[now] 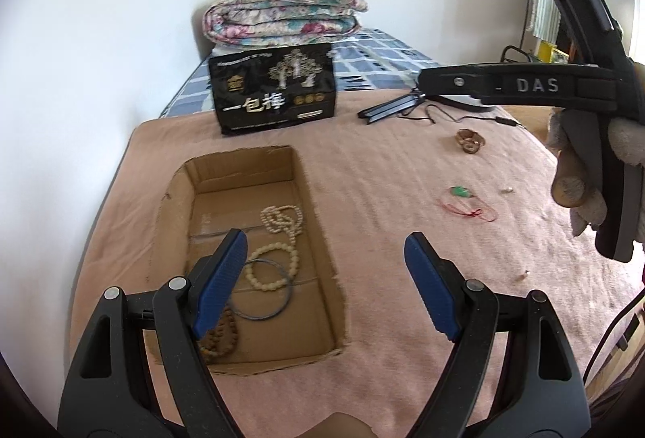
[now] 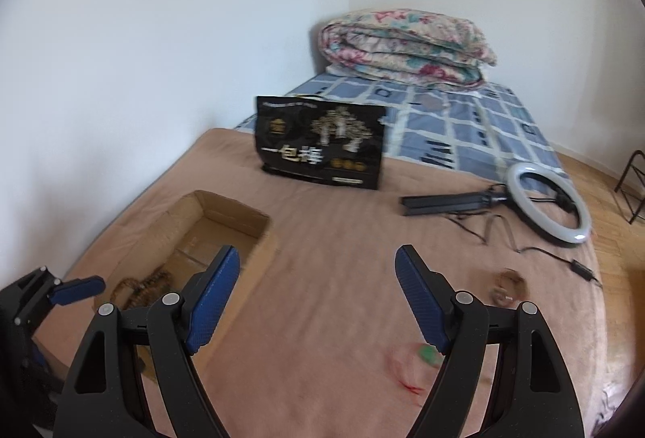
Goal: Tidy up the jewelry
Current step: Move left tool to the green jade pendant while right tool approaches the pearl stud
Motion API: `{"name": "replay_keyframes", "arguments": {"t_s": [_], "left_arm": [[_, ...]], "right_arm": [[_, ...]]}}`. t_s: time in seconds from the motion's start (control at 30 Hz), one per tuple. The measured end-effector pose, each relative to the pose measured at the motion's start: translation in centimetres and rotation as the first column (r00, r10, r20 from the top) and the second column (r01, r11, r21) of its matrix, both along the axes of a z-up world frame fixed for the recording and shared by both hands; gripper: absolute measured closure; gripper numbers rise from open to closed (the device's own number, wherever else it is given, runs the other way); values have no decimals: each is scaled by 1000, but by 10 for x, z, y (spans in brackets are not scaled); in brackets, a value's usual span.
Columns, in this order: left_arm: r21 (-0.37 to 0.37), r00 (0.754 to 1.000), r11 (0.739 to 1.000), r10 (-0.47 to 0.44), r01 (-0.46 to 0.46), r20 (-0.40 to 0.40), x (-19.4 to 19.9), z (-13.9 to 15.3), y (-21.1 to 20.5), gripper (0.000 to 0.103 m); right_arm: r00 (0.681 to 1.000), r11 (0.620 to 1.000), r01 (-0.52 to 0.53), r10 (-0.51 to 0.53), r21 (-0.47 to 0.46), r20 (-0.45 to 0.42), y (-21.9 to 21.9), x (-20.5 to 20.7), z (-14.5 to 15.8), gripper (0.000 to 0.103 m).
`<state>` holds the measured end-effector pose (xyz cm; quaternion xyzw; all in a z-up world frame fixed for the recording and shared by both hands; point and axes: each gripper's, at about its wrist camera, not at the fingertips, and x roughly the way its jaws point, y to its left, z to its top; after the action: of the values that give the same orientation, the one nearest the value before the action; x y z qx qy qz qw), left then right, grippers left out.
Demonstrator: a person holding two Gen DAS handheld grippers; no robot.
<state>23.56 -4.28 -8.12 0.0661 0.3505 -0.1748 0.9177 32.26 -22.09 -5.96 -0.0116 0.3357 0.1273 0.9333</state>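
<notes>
A shallow cardboard box [image 1: 306, 277] lies on the pink blanket. It holds a cream bead necklace [image 1: 282, 220], a cream bead bracelet [image 1: 270, 270], a dark thin bangle [image 1: 264, 311] and brown beads [image 1: 219, 337]. My left gripper [image 1: 325, 240] hangs open above the box's right side, nothing between its blue pads. To the right on the blanket lie a green pendant on a red cord [image 1: 463, 196] and a brown bracelet [image 1: 469, 142]. My right gripper [image 2: 316, 254] is open and empty over the blanket, between the box [image 2: 225, 220] and the blurred pendant [image 2: 427, 351].
A black printed package [image 1: 274, 91] stands behind the box, with a folded floral quilt [image 1: 282, 11] beyond it. A ring light with stand and cable [image 2: 548, 204] lies at the far right. Two tiny pale pieces [image 1: 506, 190] rest on the blanket. A gloved hand [image 1: 580, 164] shows at the right.
</notes>
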Motion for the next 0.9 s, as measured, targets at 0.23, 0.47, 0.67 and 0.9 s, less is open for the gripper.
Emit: {"name": "replay_keyframes", "arguments": {"t_s": [0.23, 0.47, 0.67, 0.9], "left_arm": [[-15, 999, 998, -54, 54, -6, -4, 0, -35, 20], [-31, 993, 993, -112, 112, -22, -2, -7, -70, 20], [-57, 988, 987, -151, 148, -44, 10, -15, -101, 20], [-65, 980, 982, -184, 179, -75, 30, -34, -137, 20]], "right_arm": [[996, 996, 92, -92, 7, 10, -64, -25, 2, 23], [979, 979, 206, -206, 1, 6, -133, -49, -5, 23], [957, 957, 290, -289, 11, -27, -179, -60, -23, 23], [944, 945, 326, -326, 1, -58, -209, -63, -50, 23]]}}
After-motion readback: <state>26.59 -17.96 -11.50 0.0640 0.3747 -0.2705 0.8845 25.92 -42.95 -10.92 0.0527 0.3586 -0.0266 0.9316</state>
